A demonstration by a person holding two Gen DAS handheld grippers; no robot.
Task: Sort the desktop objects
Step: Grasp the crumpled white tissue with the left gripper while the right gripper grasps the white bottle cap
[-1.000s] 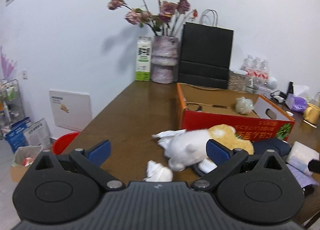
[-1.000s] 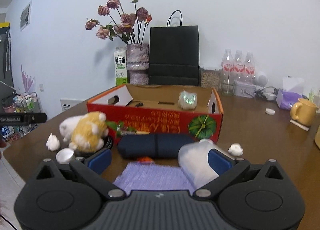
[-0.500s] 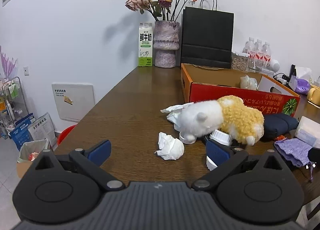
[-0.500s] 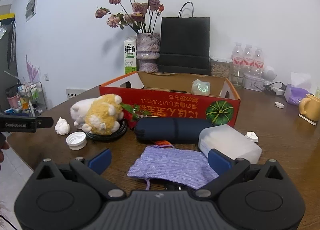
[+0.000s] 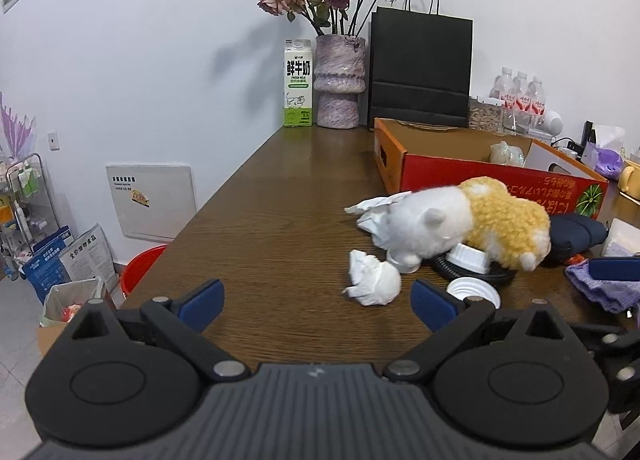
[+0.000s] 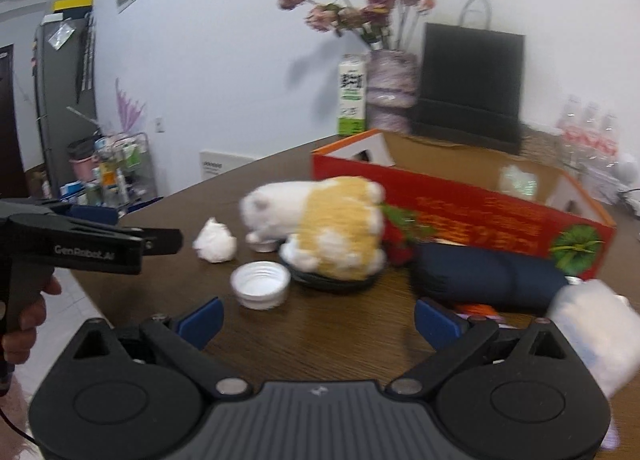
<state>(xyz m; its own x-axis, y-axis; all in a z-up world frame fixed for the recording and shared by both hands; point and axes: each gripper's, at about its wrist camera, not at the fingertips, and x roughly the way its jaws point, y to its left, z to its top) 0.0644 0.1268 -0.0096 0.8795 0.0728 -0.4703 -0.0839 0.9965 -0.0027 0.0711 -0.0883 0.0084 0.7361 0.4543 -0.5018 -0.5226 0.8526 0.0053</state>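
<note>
Both claws are spread wide and carrying nothing: my left gripper [image 5: 316,296] sits low at the near edge of the wooden table [image 5: 280,227], my right gripper [image 6: 318,318] beside it, looking across the same clutter. Nothing is pinched, so I judge I am between picks, choosing the next object to sort. Closest to the left claw is a crumpled tissue [image 5: 374,280], lying just beyond the line between its fingertips and toward the right pad. Just right of that is an upturned white cap [image 5: 474,292], and behind them a white and yellow plush toy [image 5: 468,223] slumps over a black dish [image 5: 472,272]. A dark blue roll [image 6: 488,276] and a purple knitted pouch [image 5: 608,286] lie further right, in front of the red cardboard box [image 5: 480,175], which looks like the bin for the keepers and already has a small pale thing in it. My guess is the tissue comes first: I would ease the left claw forward and slightly right until the wad sits squarely between the pads, then close gently, since soft paper may slip or tear. The right view is blurred, so I would steady that hand before aiming at the cap.
</note>
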